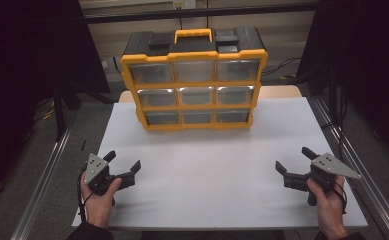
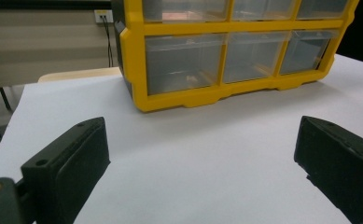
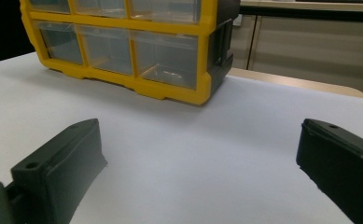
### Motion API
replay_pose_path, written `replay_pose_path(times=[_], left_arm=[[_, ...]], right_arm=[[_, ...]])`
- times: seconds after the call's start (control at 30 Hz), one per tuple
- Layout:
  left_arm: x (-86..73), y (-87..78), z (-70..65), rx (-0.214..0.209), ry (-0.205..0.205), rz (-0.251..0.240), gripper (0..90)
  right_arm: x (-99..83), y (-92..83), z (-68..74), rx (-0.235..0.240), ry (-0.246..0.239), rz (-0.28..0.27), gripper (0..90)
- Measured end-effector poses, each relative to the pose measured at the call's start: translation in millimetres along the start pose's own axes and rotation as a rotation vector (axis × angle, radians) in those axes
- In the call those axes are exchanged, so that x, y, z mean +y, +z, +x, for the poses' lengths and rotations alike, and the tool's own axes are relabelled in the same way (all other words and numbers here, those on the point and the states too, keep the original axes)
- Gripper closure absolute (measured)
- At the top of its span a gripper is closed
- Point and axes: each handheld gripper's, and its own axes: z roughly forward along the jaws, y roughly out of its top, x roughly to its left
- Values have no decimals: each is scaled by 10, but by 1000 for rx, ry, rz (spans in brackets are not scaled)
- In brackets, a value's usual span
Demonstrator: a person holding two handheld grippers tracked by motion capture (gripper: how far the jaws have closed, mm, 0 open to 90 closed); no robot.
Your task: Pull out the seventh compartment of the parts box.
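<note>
**Cabinet stands ahead of both grippers, midway between them**

The yellow drawer cabinet (image 1: 194,80) sits in the upper centre of the high view, at the far part of the white table (image 1: 207,165), its long axis running left to right and its nine clear drawers facing the person. The left gripper (image 1: 124,162) is at lower left, the right gripper (image 1: 294,160) at lower right; both are released, jaws spread wide with nothing between them. Each lies well apart from the cabinet and about equally far, so neither hand is clearly nearer. In the left gripper view the cabinet (image 2: 235,51) fills the upper right; in the right gripper view the cabinet (image 3: 123,46) sits upper left.
</note>
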Motion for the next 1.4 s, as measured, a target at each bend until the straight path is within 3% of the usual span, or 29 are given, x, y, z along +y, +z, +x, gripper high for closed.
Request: replay_pose_path(times=[0.33, 0.5, 0.67, 0.87, 0.97, 1.0, 1.13, 1.17, 1.33, 1.4], left_arm=[[10, 64, -50, -4, 14, 14, 33], [35, 55, -114, 17, 38, -31, 38], [26, 83, -129, -6, 32, -18, 38], [8, 165, -102, 1, 29, -6, 38], [15, 208, -94, 1, 58, 11, 38], [18, 228, -91, -13, 54, 6, 37], [36, 294, -97, 1, 69, -3, 37], [42, 311, -87, -16, 69, -13, 37], [44, 401, -35, -7, 56, -30, 34], [51, 450, -20, 8, 78, -27, 35]], right_arm=[[-21, 22, 5, 27, 20, 11, 0], [-32, 35, 2, 37, 25, 21, 0], [-26, 27, 19, 62, 15, 16, 0], [-21, 29, 39, 73, 12, 21, 0], [-24, 35, 33, 75, 13, 24, 0], [-25, 39, 30, 73, 11, 23, 0], [-29, 38, 27, 75, 14, 27, 0], [-28, 34, 26, 77, 14, 24, 0], [-27, 35, 30, 87, 11, 24, 0], [-29, 45, 31, 85, 11, 23, 0]])
